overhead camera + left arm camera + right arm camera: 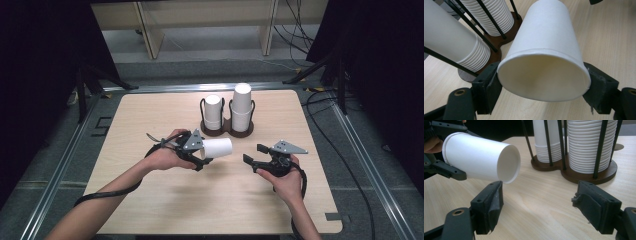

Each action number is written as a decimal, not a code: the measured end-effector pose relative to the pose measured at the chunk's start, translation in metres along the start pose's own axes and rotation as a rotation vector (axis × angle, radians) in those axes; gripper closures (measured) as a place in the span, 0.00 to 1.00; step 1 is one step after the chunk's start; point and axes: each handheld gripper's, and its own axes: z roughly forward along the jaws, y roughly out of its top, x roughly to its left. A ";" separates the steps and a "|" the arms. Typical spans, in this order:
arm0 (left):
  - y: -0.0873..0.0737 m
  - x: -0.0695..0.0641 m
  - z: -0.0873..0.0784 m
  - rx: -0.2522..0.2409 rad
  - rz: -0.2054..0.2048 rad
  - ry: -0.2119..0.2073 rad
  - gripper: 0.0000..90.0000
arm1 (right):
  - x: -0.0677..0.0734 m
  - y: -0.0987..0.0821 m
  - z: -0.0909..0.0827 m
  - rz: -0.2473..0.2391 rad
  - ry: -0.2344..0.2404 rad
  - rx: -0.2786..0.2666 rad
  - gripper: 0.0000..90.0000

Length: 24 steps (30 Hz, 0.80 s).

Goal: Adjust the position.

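Clearly a single paper cup is being handled between the two tools; the notes run by item.

Paper cup (218, 148): held on its side above the tabletop (165, 200), in front of the cup holder and well clear of it.
Left hand-held gripper (204, 152): clamped on the paper cup at the rim end, one jaw on each side of the wide mouth (the rim looks slightly squeezed out of round in the left gripper view).
Why held so: gripping at the rim leaves the narrow closed end free, which I judge suits passing the cup across or presenting it to the other tool.
Long axis: roughly level, running across the tabletop from the person's left toward the right.
Pointing: the closed base faces the right hand-held gripper (254, 154); the open mouth faces back toward the left hand (165, 157).
Right hand-held gripper: jaws spread wide with nothing between them, low over the tabletop just beside the cup's base, not touching it.
Cup holder (227, 127): a dark double stand with upright rods at the far middle, keeping two stacks of upside-down cups (241, 107) tidy; the right stack stands taller.
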 end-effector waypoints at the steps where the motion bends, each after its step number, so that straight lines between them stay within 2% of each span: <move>1: 0.001 -0.001 0.000 -0.003 -0.005 0.000 0.26 | -0.001 0.000 0.001 -0.021 -0.005 -0.011 0.25; 2: 0.002 0.000 -0.001 0.005 -0.003 0.000 0.26 | -0.002 0.000 0.001 -0.042 -0.006 -0.014 0.25; 4: 0.002 0.000 -0.001 0.000 -0.006 -0.008 0.27 | -0.001 0.000 0.002 -0.033 0.002 -0.009 0.25; 6: 0.003 0.001 -0.002 0.017 -0.001 -0.019 0.27 | 0.000 0.000 0.001 -0.025 0.002 0.010 0.25; 7: 0.004 0.002 -0.003 0.025 0.001 -0.014 0.27 | 0.000 0.000 0.001 -0.044 -0.003 0.007 0.25; 10: 0.004 0.005 -0.003 0.045 0.026 -0.009 0.28 | 0.000 0.000 0.000 -0.065 -0.008 0.017 0.25; 11: 0.005 0.007 -0.003 0.052 0.037 -0.007 0.28 | 0.000 -0.001 0.001 -0.066 0.005 0.008 0.25; 13: 0.006 0.008 -0.004 0.083 0.037 -0.007 0.28 | 0.001 -0.002 0.001 -0.076 -0.003 0.024 0.25; 14: 0.006 0.008 -0.004 0.098 0.039 -0.011 0.28 | 0.002 -0.003 0.003 -0.072 0.004 0.019 0.25; 15: 0.007 0.008 -0.004 0.113 0.041 -0.014 0.28 | 0.003 -0.004 0.003 -0.054 0.010 0.037 0.25; 16: 0.008 0.007 -0.005 0.126 0.046 -0.017 0.28 | 0.004 -0.004 0.002 -0.062 0.002 0.054 0.25; 17: 0.009 0.007 -0.005 0.137 0.052 -0.025 0.28 | 0.003 -0.004 0.004 -0.079 0.014 0.039 0.25; 19: 0.012 0.007 -0.006 0.164 0.067 -0.038 0.28 | 0.004 -0.005 0.003 -0.094 0.007 0.054 0.25; 21: 0.013 0.007 -0.007 0.174 0.071 -0.046 0.28 | 0.006 -0.005 0.004 -0.090 0.013 0.058 0.25; 22: 0.015 0.007 -0.007 0.198 0.087 -0.055 0.28 | 0.006 -0.005 0.004 -0.103 0.004 0.058 0.25; 23: 0.016 0.007 -0.007 0.210 0.102 -0.055 0.28 | 0.009 -0.006 0.004 -0.087 0.022 0.083 0.25; 24: 0.018 0.008 -0.008 0.235 0.115 -0.060 0.28 | 0.010 -0.006 0.005 -0.076 0.025 0.084 0.25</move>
